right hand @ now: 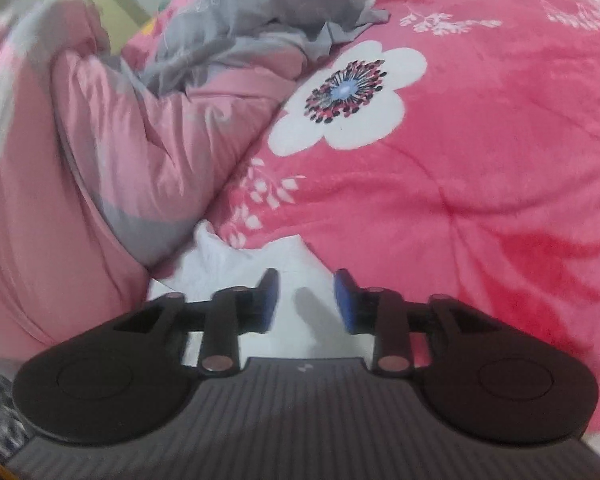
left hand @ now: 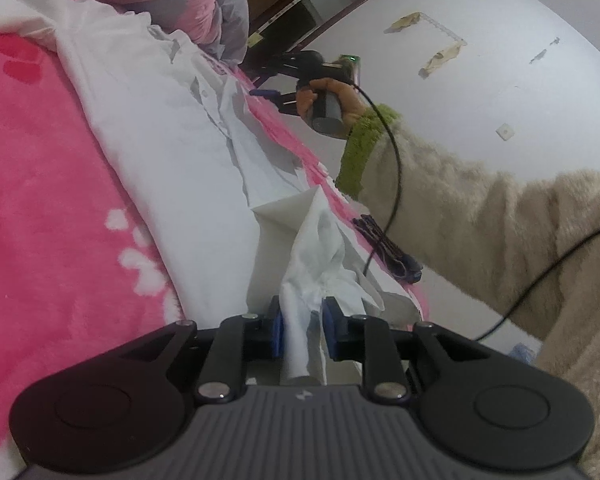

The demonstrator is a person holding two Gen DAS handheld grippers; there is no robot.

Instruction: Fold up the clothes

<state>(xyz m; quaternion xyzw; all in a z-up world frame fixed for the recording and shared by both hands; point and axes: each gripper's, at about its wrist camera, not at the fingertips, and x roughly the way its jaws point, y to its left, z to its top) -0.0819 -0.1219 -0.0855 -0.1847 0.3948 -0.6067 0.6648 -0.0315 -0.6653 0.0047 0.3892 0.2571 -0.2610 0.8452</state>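
- White shirt [left hand: 172,128] lies spread along the pink floral blanket [left hand: 40,200], running from near us to the far left; its near end is bunched and lifted off the bed.
- Left gripper [left hand: 302,320]: we have it closed narrow on that bunched near end, with cloth gathered between the blue pads [left hand: 275,326].
- Right gripper [right hand: 306,298]: jaws stand wide, nothing between them, white cloth just below and beyond the tips; in the left view it sits at the shirt's far right edge.
- Handling, our guess: thin, light, soft, no stiffness, so it will sag and wrinkle; a pinch at a hem or corner should hold better than mid-panel.
- We'd take the far edge with the right one to match the left hold.
- Pink and grey quilt [right hand: 80,140] is heaped at the far left.
- A cream fleece sleeve [left hand: 480,232] and a black cable [left hand: 396,168] are at the right.
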